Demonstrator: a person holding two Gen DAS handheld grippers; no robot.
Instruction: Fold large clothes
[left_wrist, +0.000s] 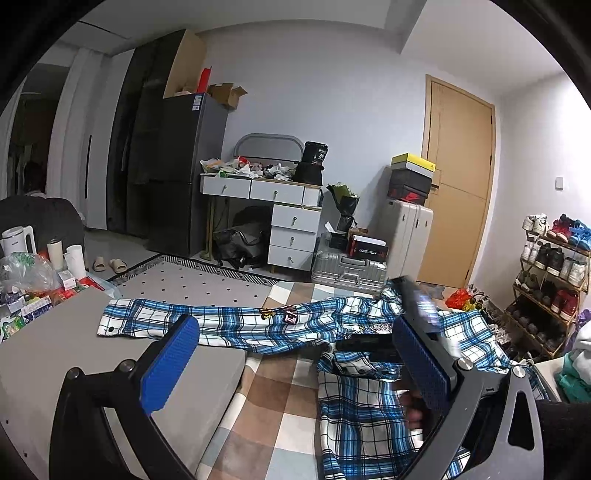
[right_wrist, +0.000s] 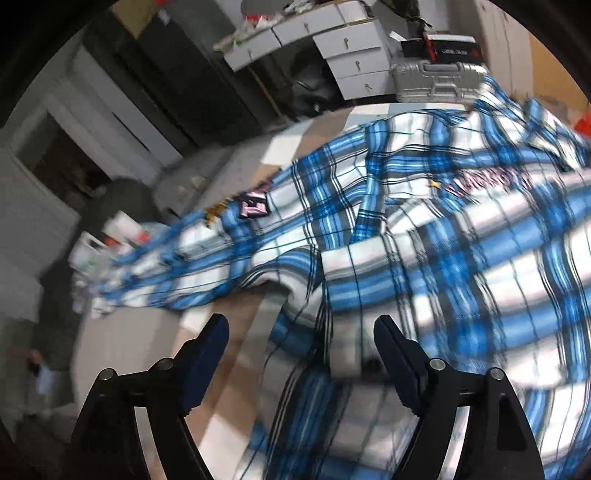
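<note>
We see the blue-and-white plaid long-sleeved shirt (left_wrist: 354, 398) spread over the bed's brown-and-cream checked cover (left_wrist: 266, 406), one sleeve stretched toward 9 o'clock onto a flat grey surface (left_wrist: 55, 354).

Left wrist view: left gripper (left_wrist: 295, 369) w/ blue ribbed pads stands wide open, nothing between the pads, held above the shirt. Only this view shows the right gripper (left_wrist: 421, 314) from outside, a blurred dark tool at approx 3 o'clock just over the shirt, w/ the person's fingers (left_wrist: 413, 410) behind the left gripper's right pad. It also gives the room: tan wooden door (left_wrist: 458, 184), white drawer desk (left_wrist: 273, 206), silver hard-shell suitcase (left_wrist: 347, 269), shoe rack (left_wrist: 546, 288) at 3 o'clock.

Right wrist view: heavy motion blur, pointing steeply down. Right gripper (right_wrist: 303, 358) is open, jaws apart; plaid fabric lies between and below them, but we can't tell if the pads touch it. Only here do the sewn pink-and-black patch (right_wrist: 255, 208) on the sleeve and the pink lettering (right_wrist: 491, 182) on the chest show large, at 10 and 1 o'clock. Desk and suitcase sit at 12.
</note>
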